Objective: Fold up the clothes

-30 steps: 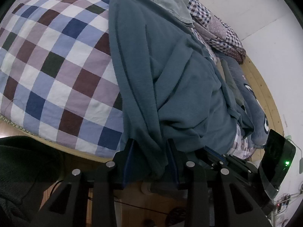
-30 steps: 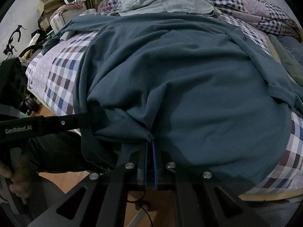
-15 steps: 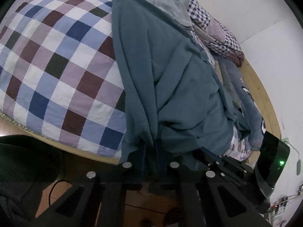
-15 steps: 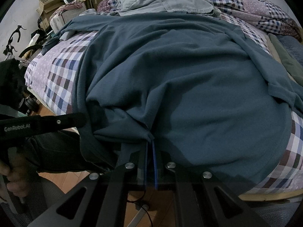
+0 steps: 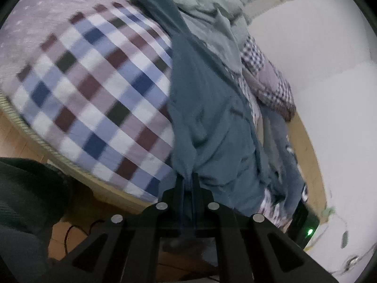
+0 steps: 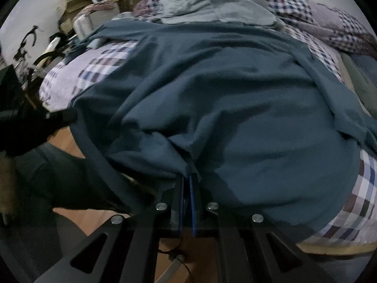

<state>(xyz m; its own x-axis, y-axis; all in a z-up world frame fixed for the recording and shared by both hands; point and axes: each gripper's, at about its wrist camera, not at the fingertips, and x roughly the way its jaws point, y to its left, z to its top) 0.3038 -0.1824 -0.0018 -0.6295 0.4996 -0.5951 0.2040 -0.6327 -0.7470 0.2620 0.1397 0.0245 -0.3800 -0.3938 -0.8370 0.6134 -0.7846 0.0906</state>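
Fingers of left gripper point(image 5: 187, 184) clamped on the hem of the teal garment point(image 6: 235, 108); fingers of right gripper point(image 6: 187, 184) pinched on the same hem further along. Garment lies spread over the bed point(image 5: 94, 82), hem at the near edge, top toward the far side by a grey-green heap point(image 6: 212, 7). No fold visible yet. My read: first fold pending, all folds left.

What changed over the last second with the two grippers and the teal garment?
The left gripper, open around the teal garment's near edge a second ago, has closed onto it and begun pulling; its view has swung and blurred, and the cloth bunches into its fingers. The right gripper stays clamped on the hem, shifted slightly. The garment still lies across the checked bedspread.
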